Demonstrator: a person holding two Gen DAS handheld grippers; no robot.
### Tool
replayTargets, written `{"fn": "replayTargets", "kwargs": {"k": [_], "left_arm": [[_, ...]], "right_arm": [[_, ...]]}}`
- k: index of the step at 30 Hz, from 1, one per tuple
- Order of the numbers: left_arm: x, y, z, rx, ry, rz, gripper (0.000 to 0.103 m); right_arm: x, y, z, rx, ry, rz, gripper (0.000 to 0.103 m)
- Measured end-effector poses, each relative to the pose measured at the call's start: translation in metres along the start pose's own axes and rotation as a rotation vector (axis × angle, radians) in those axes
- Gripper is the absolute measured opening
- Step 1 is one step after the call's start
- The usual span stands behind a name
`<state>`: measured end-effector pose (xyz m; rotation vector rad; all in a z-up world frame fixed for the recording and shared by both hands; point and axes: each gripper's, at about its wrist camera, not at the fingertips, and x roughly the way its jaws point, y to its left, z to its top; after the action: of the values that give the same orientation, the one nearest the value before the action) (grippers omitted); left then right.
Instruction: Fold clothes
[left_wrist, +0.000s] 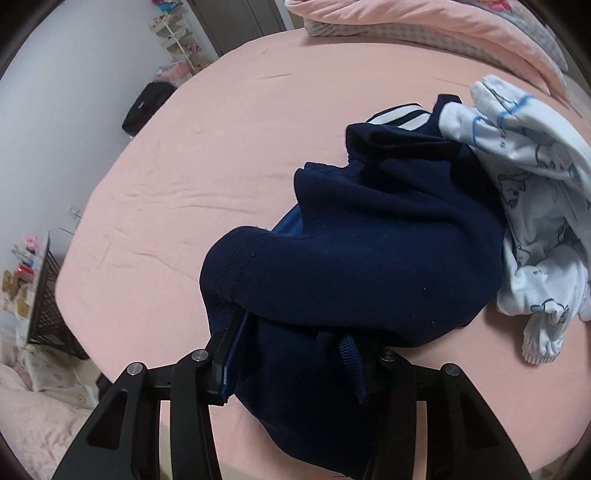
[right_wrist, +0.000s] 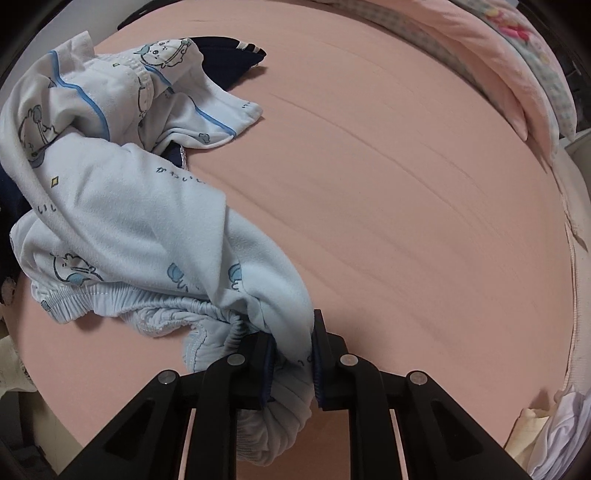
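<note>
Currently left claw (left_wrist: 295, 369) pinches navy garment (left_wrist: 369, 251); right claw (right_wrist: 293, 363) pinches pale printed pyjamas (right_wrist: 129, 221); both crumpled, overlapping on bed (right_wrist: 406, 184); pulling apart risks dragging the other.

Each fisheye camera sits just behind its own gripper's black finger linkages, looking forward and down, close over the pink fitted bed sheet (left_wrist: 177, 155). Both views share the sheet, the crumpled navy fleece garment (left_wrist: 369, 251), the pale blue cartoon-print pyjamas (right_wrist: 122, 206) and the folded pink quilt (left_wrist: 443, 26) at the far edge.
</note>
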<state>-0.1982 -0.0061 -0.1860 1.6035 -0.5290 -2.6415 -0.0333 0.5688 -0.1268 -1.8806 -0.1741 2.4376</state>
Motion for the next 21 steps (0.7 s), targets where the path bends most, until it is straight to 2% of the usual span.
{"fn": "replayTargets", "kwargs": {"k": [1,5,10,11,14,17,18,20,21], "left_arm": [[-0.003,-0.003,-0.001,0.014,-0.006,0.003,0.044],[-0.016,-0.007,-0.005,0.044,-0.035,-0.009,0.044],[-0.051,0.003,-0.001,0.006,-0.112,-0.097,0.045],[-0.058,0.005,0.001,0.002,-0.125,-0.128,0.047],[-0.073,0.004,0.008,-0.007,-0.155,-0.226,0.062],[-0.08,-0.008,0.019,0.006,-0.175,-0.276,0.065],[-0.083,-0.016,0.019,0.023,-0.169,-0.303,0.065],[-0.078,-0.034,0.025,0.115,-0.091,-0.364,0.066],[-0.076,-0.044,0.029,0.171,-0.055,-0.365,0.066]], "right_arm": [[-0.002,0.012,0.007,-0.008,-0.002,-0.005,0.015],[-0.004,0.015,0.002,-0.022,-0.014,-0.005,0.015],[-0.005,0.013,0.001,-0.006,-0.012,0.016,0.015],[-0.005,0.012,0.002,-0.001,-0.013,0.019,0.015],[-0.006,0.009,0.003,0.013,-0.017,0.03,0.015],[-0.007,0.006,0.005,0.027,-0.02,0.04,0.015],[-0.007,0.005,0.005,0.033,-0.021,0.044,0.015],[-0.007,0.001,0.004,0.056,-0.024,0.056,0.015],[-0.007,-0.002,0.004,0.073,-0.026,0.066,0.015]]}}
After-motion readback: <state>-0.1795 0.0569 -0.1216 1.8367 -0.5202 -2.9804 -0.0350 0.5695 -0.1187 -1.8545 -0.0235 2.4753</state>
